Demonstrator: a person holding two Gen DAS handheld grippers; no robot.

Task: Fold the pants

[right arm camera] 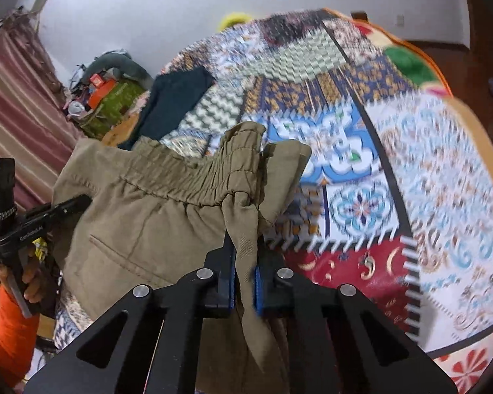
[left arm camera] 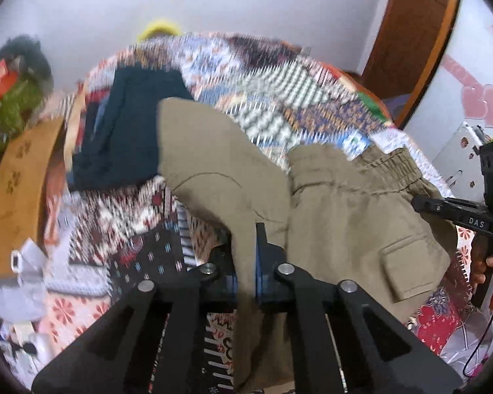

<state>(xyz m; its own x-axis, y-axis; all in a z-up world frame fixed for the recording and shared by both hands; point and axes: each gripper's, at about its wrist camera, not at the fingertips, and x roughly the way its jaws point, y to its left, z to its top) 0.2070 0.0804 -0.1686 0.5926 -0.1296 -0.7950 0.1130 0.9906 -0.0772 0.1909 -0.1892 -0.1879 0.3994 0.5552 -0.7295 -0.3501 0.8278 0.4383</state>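
Olive-khaki pants (left arm camera: pixel 345 216) hang lifted above a patchwork bed quilt (left arm camera: pixel 279 98). My left gripper (left arm camera: pixel 246 262) is shut on a fold of the pants' fabric, with a leg stretching away up-left. My right gripper (right arm camera: pixel 245 262) is shut on the pants (right arm camera: pixel 154 216) near the gathered elastic waistband (right arm camera: pixel 194 177). A back pocket shows in both views. Each gripper shows in the other's view: the right one (left arm camera: pixel 460 216), the left one (right arm camera: pixel 42 220). The quilt (right arm camera: pixel 361 131) is blurred by motion.
A dark navy garment (left arm camera: pixel 131 131) lies on the quilt's far left; it also shows in the right wrist view (right arm camera: pixel 174 98). An orange-brown cloth (left arm camera: pixel 19 197) sits at the left edge. A cluttered green pile (right arm camera: pixel 115 98) and a curtain (right arm camera: pixel 13 105) stand by the wall.
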